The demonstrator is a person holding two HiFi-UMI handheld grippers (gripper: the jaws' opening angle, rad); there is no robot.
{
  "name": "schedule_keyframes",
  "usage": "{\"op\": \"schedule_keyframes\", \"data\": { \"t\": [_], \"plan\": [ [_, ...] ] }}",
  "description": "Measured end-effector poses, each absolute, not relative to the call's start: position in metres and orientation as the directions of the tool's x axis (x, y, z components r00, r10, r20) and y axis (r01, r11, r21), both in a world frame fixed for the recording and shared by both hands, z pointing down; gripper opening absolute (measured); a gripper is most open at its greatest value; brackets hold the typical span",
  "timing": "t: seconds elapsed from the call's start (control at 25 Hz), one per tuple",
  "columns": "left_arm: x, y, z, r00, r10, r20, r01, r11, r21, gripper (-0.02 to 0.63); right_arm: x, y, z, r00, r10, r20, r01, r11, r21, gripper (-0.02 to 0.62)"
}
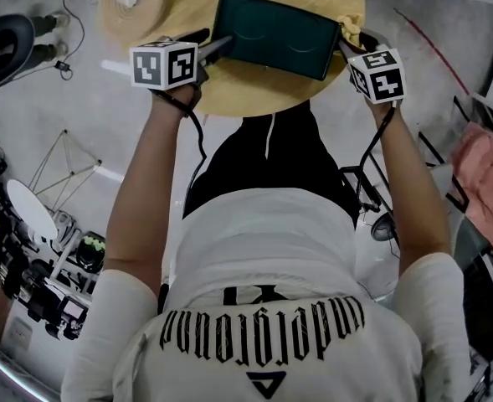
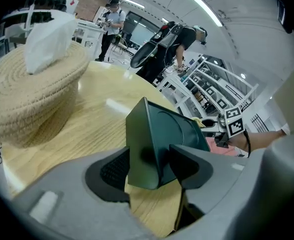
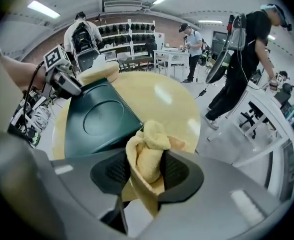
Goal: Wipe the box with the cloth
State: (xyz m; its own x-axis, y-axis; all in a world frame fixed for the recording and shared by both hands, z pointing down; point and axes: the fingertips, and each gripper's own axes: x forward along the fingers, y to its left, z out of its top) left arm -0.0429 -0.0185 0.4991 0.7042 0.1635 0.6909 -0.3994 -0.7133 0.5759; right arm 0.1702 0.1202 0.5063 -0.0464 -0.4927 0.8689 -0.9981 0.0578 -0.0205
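Right gripper view: cloth (image 3: 147, 156) btwn jaws.

The box (image 1: 275, 33) hangs over the table (image 1: 254, 95), one corner between my left fingers (image 2: 186, 165). The cloth (image 3: 149, 159) sits between my right fingers (image 3: 178, 171), just beside the box.
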Motion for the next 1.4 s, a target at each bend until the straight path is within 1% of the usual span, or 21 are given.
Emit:
{"op": "schedule_keyframes", "data": {
  "t": [0.48,0.6,0.88,1.12,1.2,1.4],
  "plan": [
    [-0.038,-0.015,0.496,0.699,0.193,0.689,-0.373,-0.724,0.581,0.265,0.183,0.097,0.482,-0.019,-0.441,0.897,-0.947,0.297,0.126,0.144],
    [-0.039,-0.015,0.498,0.701,0.195,0.686,-0.377,-0.715,0.588,0.265,0.187,0.091,0.474,-0.026,-0.442,0.897,-0.936,0.325,0.133,0.144],
    [-0.043,-0.015,0.498,0.704,0.191,0.684,-0.384,-0.709,0.592,0.265,0.18,0.092,0.469,-0.046,-0.444,0.895,-0.946,0.308,0.104,0.146],
    [-0.047,-0.017,0.5,0.702,0.183,0.688,-0.387,-0.713,0.585,0.265,0.175,0.116,0.477,-0.034,-0.453,0.891,-0.977,0.202,0.065,0.146],
    [-0.045,-0.017,0.5,0.702,0.181,0.689,-0.388,-0.714,0.583,0.265,0.168,0.128,0.481,-0.046,-0.453,0.89,-0.984,0.173,0.037,0.146],
    [-0.041,-0.017,0.498,0.702,0.176,0.69,-0.39,-0.715,0.58,0.265,0.134,0.156,0.488,-0.09,-0.446,0.89,-0.987,0.158,-0.021,0.146]
  ]
}}
